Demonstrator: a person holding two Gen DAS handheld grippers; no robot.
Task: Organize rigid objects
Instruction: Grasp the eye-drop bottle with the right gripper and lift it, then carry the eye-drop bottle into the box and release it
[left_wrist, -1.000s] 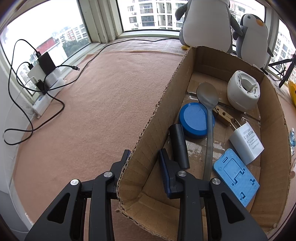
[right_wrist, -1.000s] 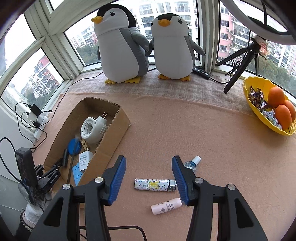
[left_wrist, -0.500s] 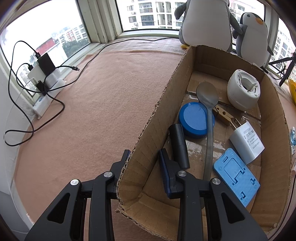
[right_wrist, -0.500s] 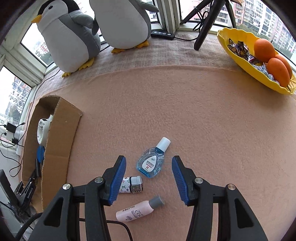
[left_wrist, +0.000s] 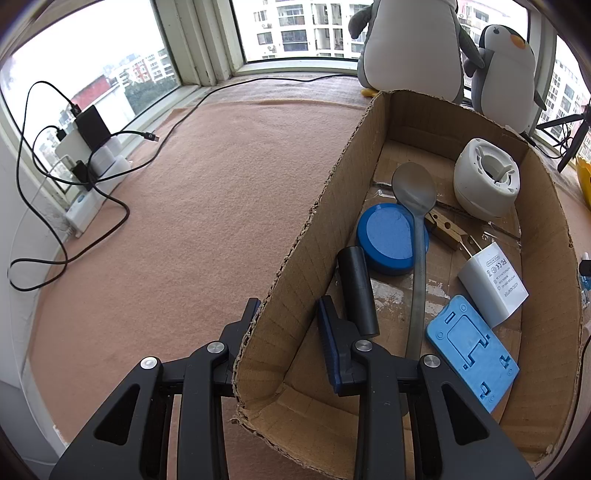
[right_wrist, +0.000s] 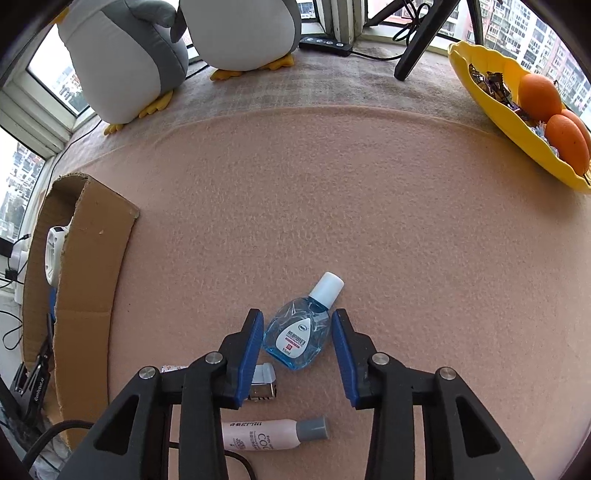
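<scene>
Low in the right wrist view, a pink tube (right_wrist: 271, 435) lies crosswise on the salmon felt (right_wrist: 369, 206), grey cap toward frame right. Just above it a patterned lighter (right_wrist: 263, 382) pokes out from under the right gripper's left finger. The right gripper (right_wrist: 298, 341) hangs spread wide around a small blue bottle (right_wrist: 297, 334); its blue pads (right_wrist: 253, 347) flank the body without clearly touching. The bottle lies flat, long axis running from lower centre up and to the right, white cap at the far end. Beyond it the felt runs open toward the top of the frame; a yellow fruit bowl (right_wrist: 491, 107) sits at upper right and two plush penguins (right_wrist: 236, 33) at the top.

In the left wrist view the left gripper (left_wrist: 290, 321) straddles the near-left wall of the cardboard box (left_wrist: 306, 254), one finger outside, one inside, the jaws apart with a gap on either side of the wall. Inside the box, near to far: a blue plastic plate (left_wrist: 472, 349), a black cylinder (left_wrist: 358, 291), a white charger (left_wrist: 493, 282), a spoon (left_wrist: 415, 206) pointing away, a blue round lid (left_wrist: 388, 238) and a white round device (left_wrist: 485, 177). Left of the box the felt is open up to cables (left_wrist: 74, 177) at the window edge.
</scene>
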